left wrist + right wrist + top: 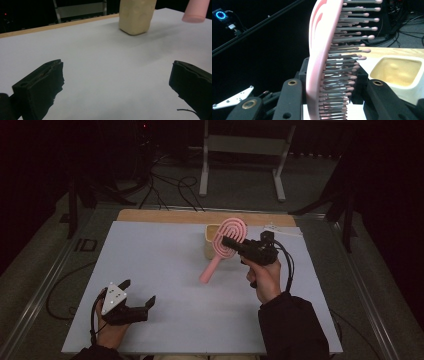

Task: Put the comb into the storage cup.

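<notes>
1. The right gripper is pinching the brush at its head. In the right gripper view the jaws press on the pink back and on the bristles.
2. The brush hangs in the air, tilted, with its head just over the cup and its handle pointing down toward the counter. It does not touch the counter.
3. The cup stands upright near the far edge of the counter. As far as the right gripper view shows, it looks empty inside.
4. The left gripper rests at the near left corner with its jaws spread wide and nothing between them. It is well apart from the cup.
5. Judgement: the picking up is done. The work seems to be to put the brush into the cup, though this is not sure from the dim pictures.
6. What is left: to turn the handle down over the opening, lower it in, and release.
</notes>
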Motion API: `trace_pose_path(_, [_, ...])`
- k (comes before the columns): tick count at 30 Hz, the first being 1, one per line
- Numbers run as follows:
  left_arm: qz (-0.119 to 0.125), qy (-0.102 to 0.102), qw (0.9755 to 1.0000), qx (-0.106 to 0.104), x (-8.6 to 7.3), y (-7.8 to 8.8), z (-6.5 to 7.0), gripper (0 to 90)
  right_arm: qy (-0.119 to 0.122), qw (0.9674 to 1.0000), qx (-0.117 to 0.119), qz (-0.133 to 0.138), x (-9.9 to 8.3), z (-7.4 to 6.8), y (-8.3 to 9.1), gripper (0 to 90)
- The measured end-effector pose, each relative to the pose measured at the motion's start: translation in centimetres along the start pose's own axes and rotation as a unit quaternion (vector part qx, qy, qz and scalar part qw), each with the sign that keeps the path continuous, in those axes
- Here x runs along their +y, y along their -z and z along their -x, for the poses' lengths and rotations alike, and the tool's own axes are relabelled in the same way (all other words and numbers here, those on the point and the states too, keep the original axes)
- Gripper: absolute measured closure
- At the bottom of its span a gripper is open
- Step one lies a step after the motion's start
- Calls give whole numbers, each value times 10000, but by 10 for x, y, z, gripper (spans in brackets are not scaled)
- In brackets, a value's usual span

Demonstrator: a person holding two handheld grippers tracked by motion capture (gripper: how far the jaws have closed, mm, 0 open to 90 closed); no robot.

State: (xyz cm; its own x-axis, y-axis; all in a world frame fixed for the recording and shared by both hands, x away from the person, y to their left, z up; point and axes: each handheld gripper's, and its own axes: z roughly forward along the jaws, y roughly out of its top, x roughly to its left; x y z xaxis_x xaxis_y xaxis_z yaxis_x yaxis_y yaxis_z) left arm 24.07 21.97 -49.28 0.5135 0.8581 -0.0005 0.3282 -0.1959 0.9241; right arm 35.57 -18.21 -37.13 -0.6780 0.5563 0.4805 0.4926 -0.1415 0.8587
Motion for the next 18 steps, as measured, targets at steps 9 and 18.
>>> trace_pose_path(9, [33, 7, 10000, 19, 0, 1, 0, 0, 71, 9999, -70, 32, 11, -1, -1, 635])
trace_pose_path(18, [49, 5, 10000, 10, 0, 1, 1, 0, 96, 9999, -120, 21, 14, 0, -5, 635])
